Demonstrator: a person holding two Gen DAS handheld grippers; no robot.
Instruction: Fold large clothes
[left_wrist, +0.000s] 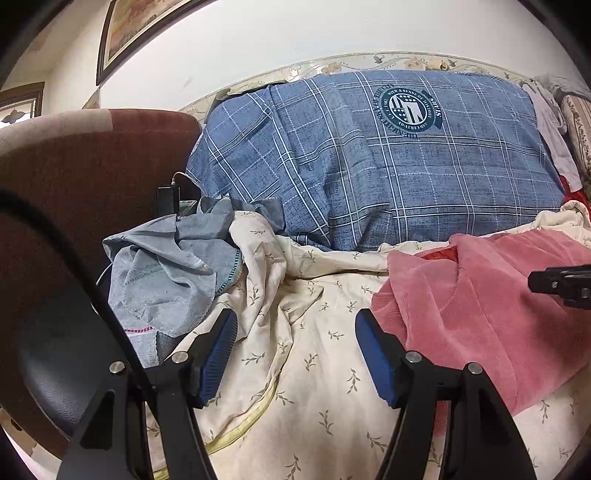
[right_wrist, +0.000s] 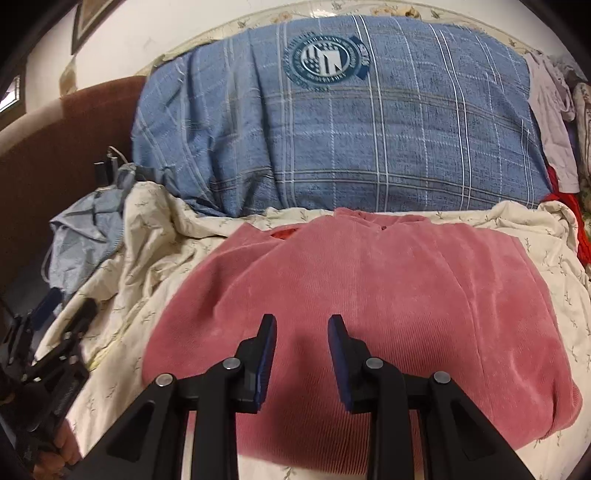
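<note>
Right gripper (right_wrist: 302, 328) tilted down over pink sweater (right_wrist: 369, 288), jaws narrowly spread, left gripper (left_wrist: 295, 325) jaws wide, both empty

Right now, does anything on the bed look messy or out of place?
Yes. A grey-blue garment lies crumpled in a heap at the left edge of the bed, against the brown chair. The cream sheet beside it is bunched into ridges. The pink sweater lies flat and mostly smooth.

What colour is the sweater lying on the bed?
The sweater is pink, with a fine ribbed texture. The right wrist view shows it best.
</note>
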